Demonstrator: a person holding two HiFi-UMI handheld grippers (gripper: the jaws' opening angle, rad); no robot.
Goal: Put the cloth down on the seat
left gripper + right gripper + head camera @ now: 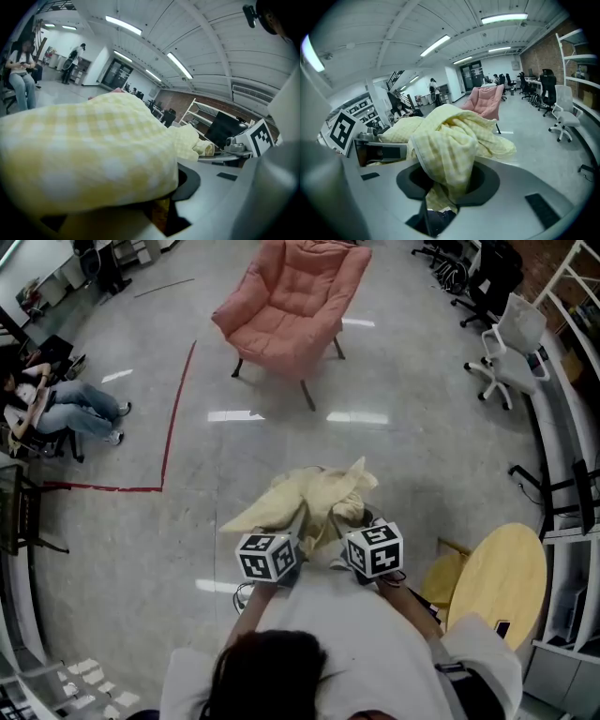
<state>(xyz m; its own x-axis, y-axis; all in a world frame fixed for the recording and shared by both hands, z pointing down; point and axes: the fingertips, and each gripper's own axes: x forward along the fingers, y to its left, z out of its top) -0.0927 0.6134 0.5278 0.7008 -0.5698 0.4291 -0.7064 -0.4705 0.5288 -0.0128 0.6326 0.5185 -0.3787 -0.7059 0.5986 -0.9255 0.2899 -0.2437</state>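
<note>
By the left gripper [274, 554] one part of the yellow checked cloth [314, 498] is pinched, and by the right gripper [370, 547] another; the bundle is held in the air in front of the person. The pink armchair [291, 306] stands well ahead, bare. Carrying is judged to be under way; an approach is called for before the cloth can be lowered onto it.
</note>
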